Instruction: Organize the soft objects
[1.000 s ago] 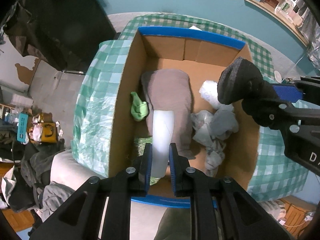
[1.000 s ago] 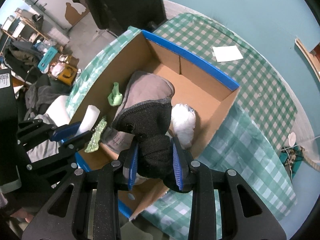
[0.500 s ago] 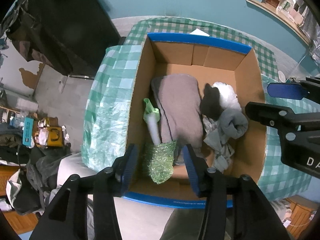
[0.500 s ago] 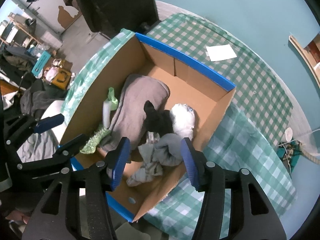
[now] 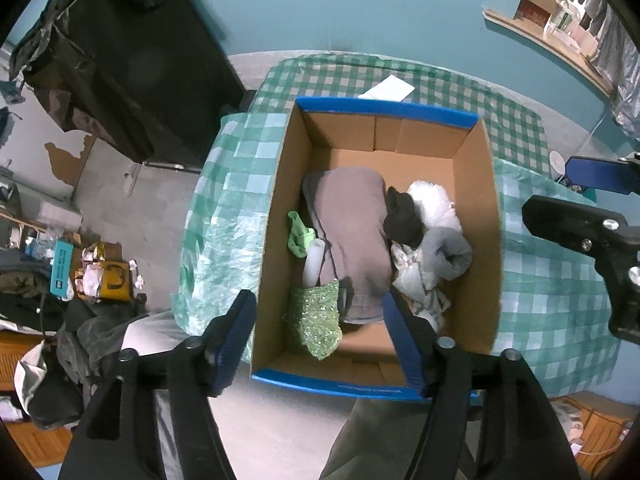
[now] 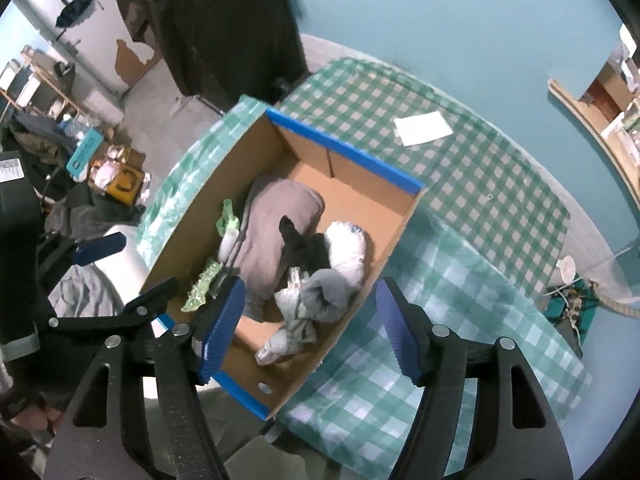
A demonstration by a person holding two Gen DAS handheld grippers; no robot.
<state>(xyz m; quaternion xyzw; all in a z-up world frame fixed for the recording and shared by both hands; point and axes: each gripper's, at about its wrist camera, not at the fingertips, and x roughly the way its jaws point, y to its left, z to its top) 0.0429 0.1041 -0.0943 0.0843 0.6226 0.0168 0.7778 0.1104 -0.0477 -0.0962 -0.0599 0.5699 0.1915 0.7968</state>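
A cardboard box with blue rim [image 5: 476, 216] [image 6: 400, 236] stands on a green checked tablecloth. Inside lie a grey-brown cloth [image 5: 352, 216] [image 6: 272, 224], a black sock [image 5: 402, 220] [image 6: 300, 246], a white bundle [image 5: 434, 204] [image 6: 348, 248], a grey sock [image 5: 448, 252] [image 6: 326, 296], a white tube [image 5: 314, 260] [image 6: 227, 246], a green cloth [image 5: 298, 232] [image 6: 228, 218] and a sparkly green pouch [image 5: 318, 320] [image 6: 202, 286]. My left gripper [image 5: 324, 340] is open and empty above the box's near end. My right gripper [image 6: 310, 328] is open and empty above the box's near right side.
A white paper [image 5: 392, 88] [image 6: 422, 128] lies on the tablecloth [image 5: 560, 288] [image 6: 480, 200] beyond the box. A dark cabinet [image 5: 140, 72] stands at the left. Clothes and clutter [image 5: 60, 280] cover the floor at the left. A shelf [image 5: 560, 28] runs along the teal wall.
Both grippers opened: the left let go of the white tube, the right let go of the black sock. Both items now lie in the box. Both grippers pulled back and up.
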